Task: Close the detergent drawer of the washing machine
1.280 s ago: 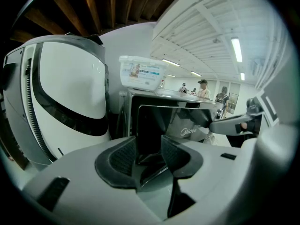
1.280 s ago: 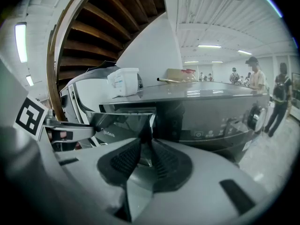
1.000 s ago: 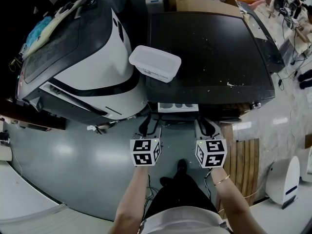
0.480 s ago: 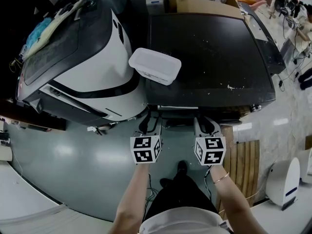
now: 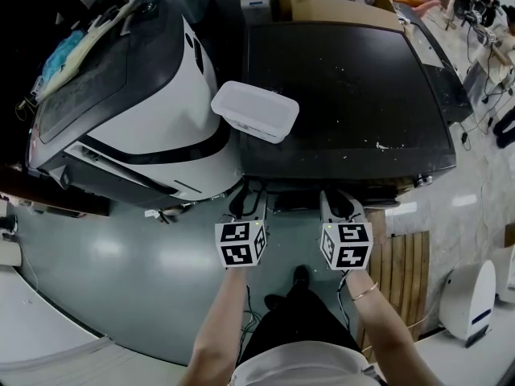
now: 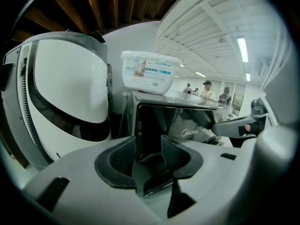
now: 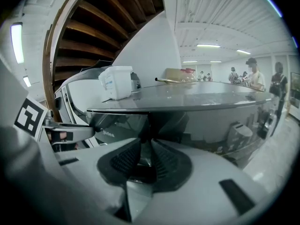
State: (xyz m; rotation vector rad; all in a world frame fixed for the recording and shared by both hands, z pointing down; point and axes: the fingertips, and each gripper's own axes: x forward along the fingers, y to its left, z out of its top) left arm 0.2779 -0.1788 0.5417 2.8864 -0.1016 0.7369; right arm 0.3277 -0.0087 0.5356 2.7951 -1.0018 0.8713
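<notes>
The black washing machine (image 5: 346,79) fills the upper middle of the head view. Its detergent drawer (image 5: 294,186) sits pushed in, level with the front edge. My left gripper (image 5: 245,193) and right gripper (image 5: 339,195) both touch the machine's front, one at each side of the drawer. In the left gripper view the left gripper (image 6: 148,146) has a narrow gap between its pads, with the dark glossy front panel (image 6: 178,123) right before it. In the right gripper view the right gripper (image 7: 146,149) has its pads nearly together against the panel, under the machine's top edge (image 7: 187,108). Neither holds anything.
A white lidded tub (image 5: 255,108) stands on the machine's front left corner. Another white and black machine (image 5: 137,95) stands close at the left. A cardboard box (image 5: 330,6) is behind. A wooden slatted mat (image 5: 402,272) lies on the floor at the right. Several people (image 7: 253,78) stand far off.
The drawer stuck out with its white compartments showing; it has slid fully into the machine. Both grippers moved forward with it to the front panel.
</notes>
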